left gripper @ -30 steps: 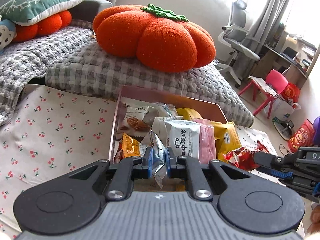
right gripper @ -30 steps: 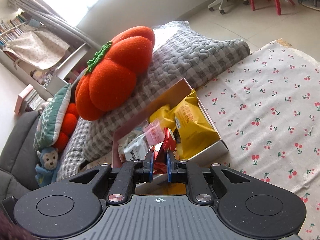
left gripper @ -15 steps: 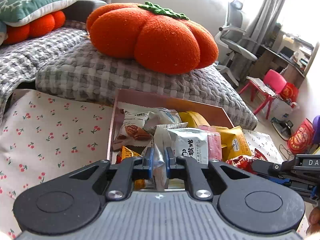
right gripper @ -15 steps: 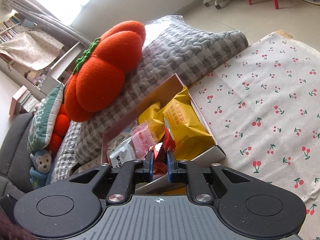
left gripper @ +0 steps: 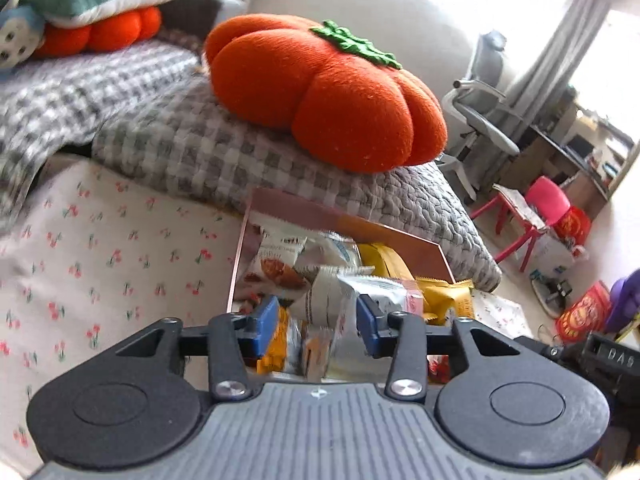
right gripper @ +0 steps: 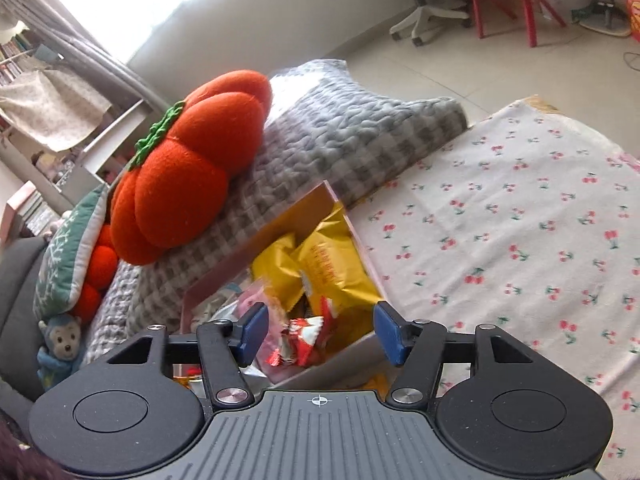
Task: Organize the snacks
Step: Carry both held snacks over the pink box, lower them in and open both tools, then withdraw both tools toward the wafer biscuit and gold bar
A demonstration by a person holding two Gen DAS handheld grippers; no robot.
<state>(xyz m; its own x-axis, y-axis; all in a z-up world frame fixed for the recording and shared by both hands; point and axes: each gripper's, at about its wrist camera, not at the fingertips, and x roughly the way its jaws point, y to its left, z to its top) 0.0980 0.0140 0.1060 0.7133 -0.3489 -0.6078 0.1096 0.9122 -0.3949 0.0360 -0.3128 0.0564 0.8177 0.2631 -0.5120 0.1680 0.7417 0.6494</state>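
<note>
A pink-walled box [left gripper: 348, 226] full of snack packets lies on the cherry-print cloth [left gripper: 120, 264]. My left gripper [left gripper: 316, 330] hovers over the box's near end with its jaws opening. A silver-white packet [left gripper: 326, 312] stands loose between the blue pads, and an orange packet [left gripper: 276, 344] lies below. In the right wrist view the same box [right gripper: 260, 246] holds big yellow packets [right gripper: 332, 272] and a pink one [right gripper: 256, 296]. My right gripper [right gripper: 320, 332] is above it, jaws opening, with a red-and-white packet [right gripper: 300, 340] lying free between the pads.
A big orange pumpkin cushion [left gripper: 328, 96] rests on a grey checked quilt [left gripper: 200, 152] just behind the box. Cherry cloth [right gripper: 520, 240] spreads to the box's right. An office chair [left gripper: 480, 116] and red stool [left gripper: 528, 216] stand on the floor beyond.
Both grippers have gone from shut to open. The left let go of the silver packet and the right let go of the red-and-white packet, which now sit loose over the box.
</note>
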